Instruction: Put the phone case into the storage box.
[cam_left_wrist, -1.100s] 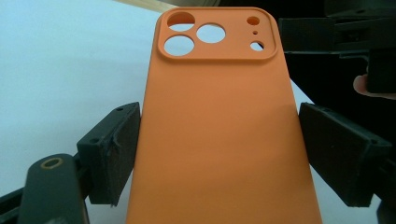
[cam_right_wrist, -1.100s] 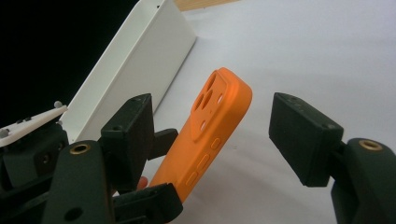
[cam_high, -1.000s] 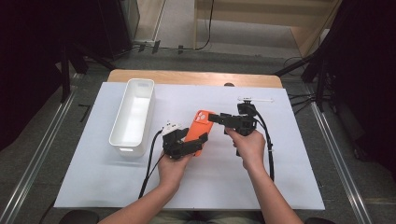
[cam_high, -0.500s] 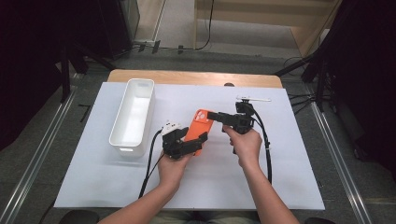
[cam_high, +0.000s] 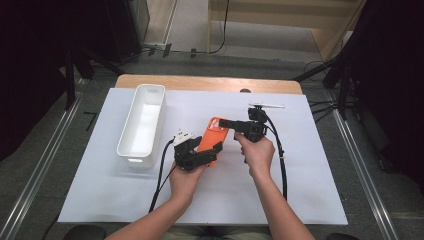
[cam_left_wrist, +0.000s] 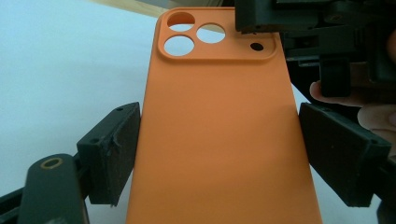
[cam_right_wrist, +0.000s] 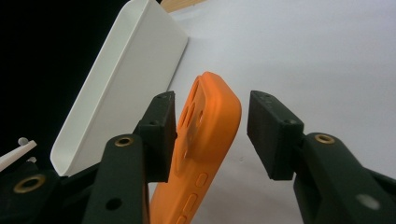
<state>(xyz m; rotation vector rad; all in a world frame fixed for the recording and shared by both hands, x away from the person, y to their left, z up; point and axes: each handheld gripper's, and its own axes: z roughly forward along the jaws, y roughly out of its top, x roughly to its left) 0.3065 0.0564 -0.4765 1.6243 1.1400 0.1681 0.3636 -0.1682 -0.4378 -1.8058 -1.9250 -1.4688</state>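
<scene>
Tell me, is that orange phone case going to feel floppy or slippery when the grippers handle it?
The orange phone case is probably light: it looks like an empty shell, with daylight through its camera holes. It likely flexes a little, since its edges look soft and rounded, yet it keeps its shape clamped in the left gripper. Its matt surface should grip well. The right gripper has been closing around its top end, one pad still apart.

Right gripper (cam_high: 223, 123) now drawn in leftward over the camera end of the orange phone case (cam_high: 214, 138), jaws just closing around that end; in the right gripper view one pad touching the case's back, the other a gap off its edge. Right hand (cam_high: 258, 151) shifted slightly left with it.
</scene>
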